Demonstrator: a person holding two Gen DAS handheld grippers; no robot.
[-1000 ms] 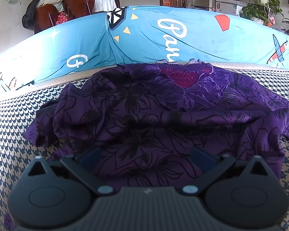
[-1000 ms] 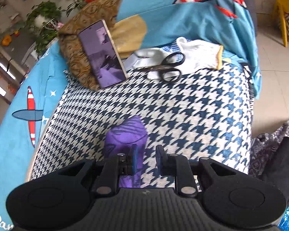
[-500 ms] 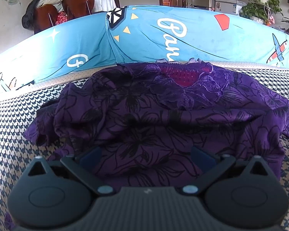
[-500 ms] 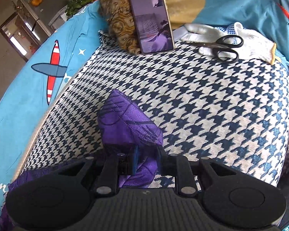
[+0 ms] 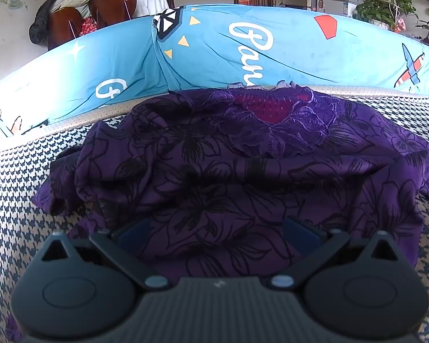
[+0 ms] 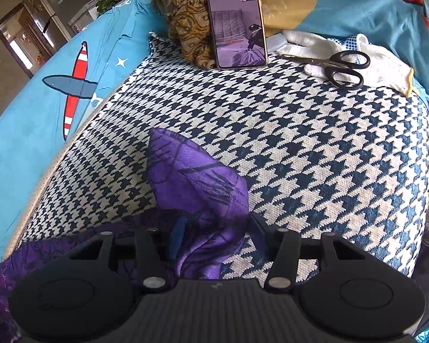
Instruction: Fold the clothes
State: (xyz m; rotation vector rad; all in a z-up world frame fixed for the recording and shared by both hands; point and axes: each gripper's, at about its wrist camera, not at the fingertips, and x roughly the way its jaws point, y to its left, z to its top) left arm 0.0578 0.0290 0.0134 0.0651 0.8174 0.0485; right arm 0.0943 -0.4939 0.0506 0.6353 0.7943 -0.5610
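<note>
A purple floral blouse (image 5: 228, 177) with a lace collar and red lining lies spread and rumpled on the houndstooth sofa seat (image 5: 11, 177). My left gripper (image 5: 214, 230) is open, its fingers wide apart over the blouse's near hem. In the right wrist view a purple sleeve (image 6: 191, 177) of the blouse lies on the seat (image 6: 314, 157). My right gripper (image 6: 217, 225) is open, its fingers on either side of the sleeve's near end.
A phone (image 6: 236, 20) leans on a brown cushion (image 6: 186, 20) at the far end of the seat. Black scissors (image 6: 340, 65) lie on white gloves (image 6: 366, 60). A blue printed cover (image 5: 243, 48) drapes the backrest.
My right gripper has opened from nearly shut and let the sleeve lie on the seat after swinging its view toward the phone. The left gripper has not moved.
</note>
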